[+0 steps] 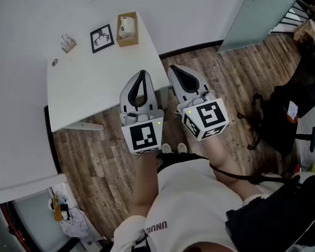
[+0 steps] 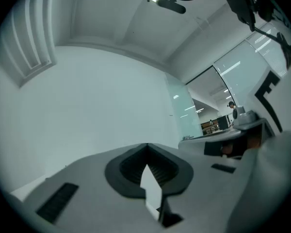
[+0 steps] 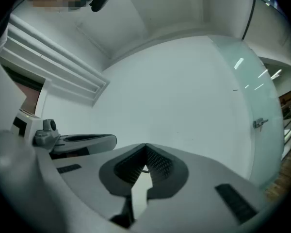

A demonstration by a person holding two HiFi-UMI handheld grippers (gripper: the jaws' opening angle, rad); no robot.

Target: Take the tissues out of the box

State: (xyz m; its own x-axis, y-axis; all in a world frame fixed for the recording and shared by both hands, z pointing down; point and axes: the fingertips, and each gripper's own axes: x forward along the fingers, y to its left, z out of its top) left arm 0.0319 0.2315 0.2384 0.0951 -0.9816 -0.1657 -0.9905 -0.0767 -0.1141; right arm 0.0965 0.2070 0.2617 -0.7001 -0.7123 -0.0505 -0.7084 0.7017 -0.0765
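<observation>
Left tongs (image 1: 142,73): grey two-jaw unit with a marker cube, held in the air at the near right corner of the white worktop (image 1: 89,85). The left gripper view (image 2: 146,145) shows the dark ribbed pads meeting at the tip with nothing between them.

Right tongs (image 1: 174,67): same pattern, just beside the left pair and seen over the wood-plank floor (image 1: 215,72). The right gripper view (image 3: 145,145) shows the jaws together and empty.

Both gripper views face bare white wall and ceiling.

Open-topped wooden tissue box (image 1: 127,29): stands at the far right corner of the worktop, well apart from both tongs. White tissue (image 1: 127,26) lies inside it.

A black-framed picture (image 1: 102,38) lies just left of the box. A small striped object (image 1: 67,42) lies further left; it is too small to identify.

A black office chair (image 1: 283,114) stands on the floor to the right.
</observation>
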